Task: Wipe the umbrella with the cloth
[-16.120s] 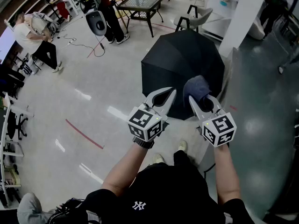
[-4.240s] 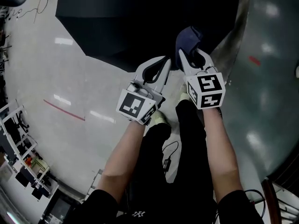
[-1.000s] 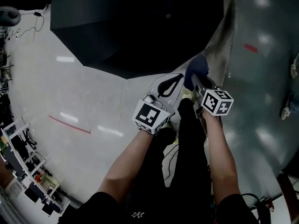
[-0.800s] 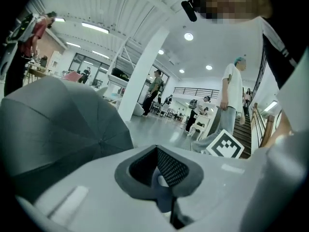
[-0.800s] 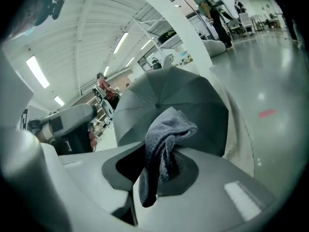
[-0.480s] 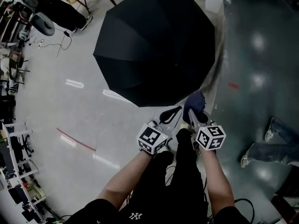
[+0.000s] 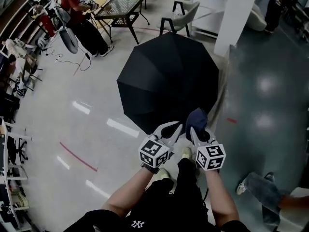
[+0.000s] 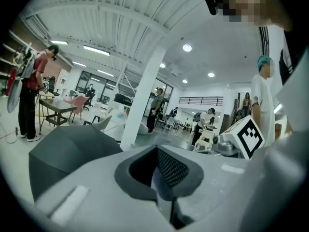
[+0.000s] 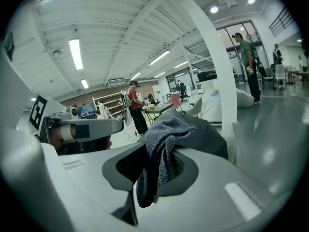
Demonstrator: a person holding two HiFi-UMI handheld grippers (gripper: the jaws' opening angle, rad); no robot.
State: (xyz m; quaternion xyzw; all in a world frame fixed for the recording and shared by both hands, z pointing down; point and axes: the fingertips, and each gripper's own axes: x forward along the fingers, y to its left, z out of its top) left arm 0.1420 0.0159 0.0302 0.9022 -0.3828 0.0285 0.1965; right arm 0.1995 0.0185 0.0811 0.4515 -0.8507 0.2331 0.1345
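Note:
An open black umbrella rests on the pale floor, canopy up, ahead of the person's feet. My right gripper is shut on a dark blue-grey cloth, held above the floor just short of the umbrella's near rim. In the right gripper view the cloth hangs bunched between the closed jaws, with the umbrella behind it. My left gripper is shut with nothing in it, beside the right one; the umbrella lies low at left in its view.
A white pillar stands right of the umbrella at the edge of the dark glossy floor. A table and chairs stand beyond. People stand at the far left. A leg in jeans shows at lower right.
The head camera has tilted up, so the umbrella sits farther off with the room beyond in sight. Both grippers stay side by side, the cloth still in the right one.

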